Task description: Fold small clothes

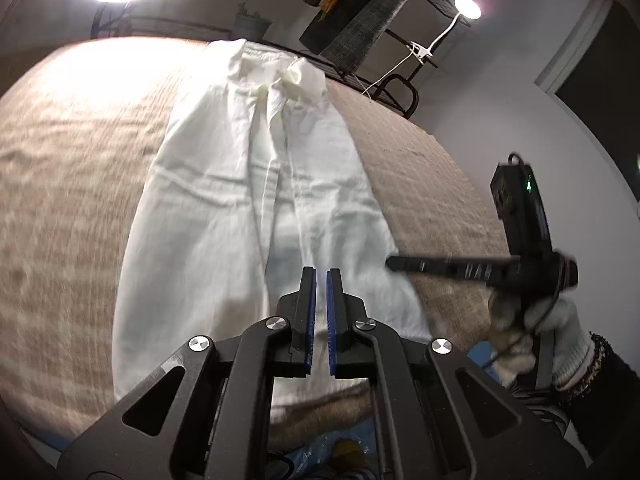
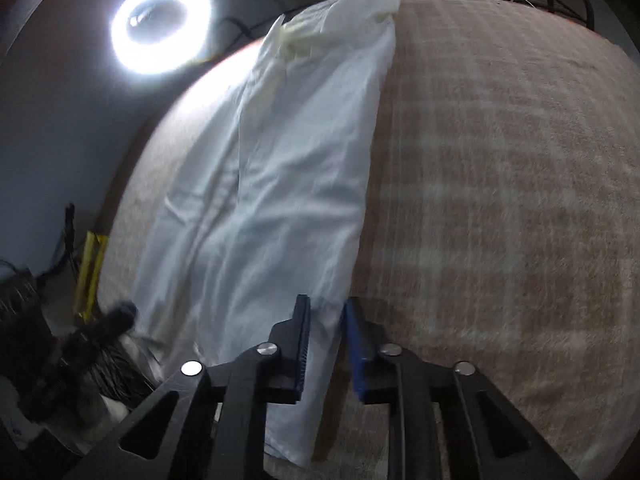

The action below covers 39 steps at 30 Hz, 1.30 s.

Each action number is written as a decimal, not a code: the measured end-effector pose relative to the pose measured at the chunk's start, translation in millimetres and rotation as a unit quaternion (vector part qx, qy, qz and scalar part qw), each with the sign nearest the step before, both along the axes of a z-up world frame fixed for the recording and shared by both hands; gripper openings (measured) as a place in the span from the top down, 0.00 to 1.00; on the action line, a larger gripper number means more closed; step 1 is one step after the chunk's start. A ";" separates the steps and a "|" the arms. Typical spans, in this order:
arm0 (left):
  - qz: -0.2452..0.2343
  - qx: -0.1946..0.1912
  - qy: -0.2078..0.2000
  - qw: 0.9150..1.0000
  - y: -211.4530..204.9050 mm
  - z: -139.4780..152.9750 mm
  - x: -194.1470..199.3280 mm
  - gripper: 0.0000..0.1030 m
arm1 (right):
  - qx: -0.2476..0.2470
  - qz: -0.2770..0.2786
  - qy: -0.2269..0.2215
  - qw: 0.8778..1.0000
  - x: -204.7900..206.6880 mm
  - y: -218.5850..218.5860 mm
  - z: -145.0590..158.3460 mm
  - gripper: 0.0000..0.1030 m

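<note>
Left gripper (image 1: 321, 276) jaws closed on nothing, right gripper (image 2: 327, 308) jaws apart astride white trousers' (image 2: 280, 168) edge, checked blanket (image 2: 500, 200)

White trousers (image 2: 280, 168) laid lengthwise on a tan checked blanket (image 2: 500, 200), seen past the right gripper (image 2: 326, 344).

Waistband at the far end, legs running toward the near edge, fabric lightly creased along the middle. Blue-padded jaws a little apart, straddling the garment's near right edge, with cloth between the pads but no clear press on it. Ring light (image 2: 160, 24) glowing at far left. Yellow frame (image 2: 90, 276) low at the left, beside dark blurred clutter. Bare blanket filling the whole right side.
</note>
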<state>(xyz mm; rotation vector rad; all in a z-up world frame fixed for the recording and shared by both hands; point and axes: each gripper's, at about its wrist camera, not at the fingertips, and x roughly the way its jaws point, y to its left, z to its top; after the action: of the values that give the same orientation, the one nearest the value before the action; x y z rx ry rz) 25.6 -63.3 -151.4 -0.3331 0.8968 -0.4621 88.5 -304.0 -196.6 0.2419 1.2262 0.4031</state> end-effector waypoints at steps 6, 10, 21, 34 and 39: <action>-0.007 0.009 -0.008 1.000 -10.9 12.5 25.2 0.99 | -0.021 0.029 0.010 0.999 -15.2 2.9 -1.0 0.93; -0.037 0.011 -0.003 0.999 -40.0 7.1 38.2 0.99 | 0.009 0.014 -0.025 1.000 -5.4 -19.4 25.5 0.64; -0.147 0.046 0.022 0.988 -125.0 -33.3 51.7 0.99 | 0.075 -0.036 -0.143 0.986 146.9 -82.8 70.0 0.61; -0.177 -0.001 0.068 0.982 -124.7 -51.4 74.3 0.99 | 0.132 -0.083 -0.099 0.983 337.6 -89.6 2.0 0.48; -0.177 -0.011 0.076 0.981 -120.0 -52.9 74.7 0.99 | 0.132 -0.083 -0.090 0.984 373.0 -81.4 -14.5 0.53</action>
<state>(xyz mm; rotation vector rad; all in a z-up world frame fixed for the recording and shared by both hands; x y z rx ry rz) 100.3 -183.3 -204.3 -0.2306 1.1077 -0.7841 461.5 -385.4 -211.2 0.5205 0.9653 0.4324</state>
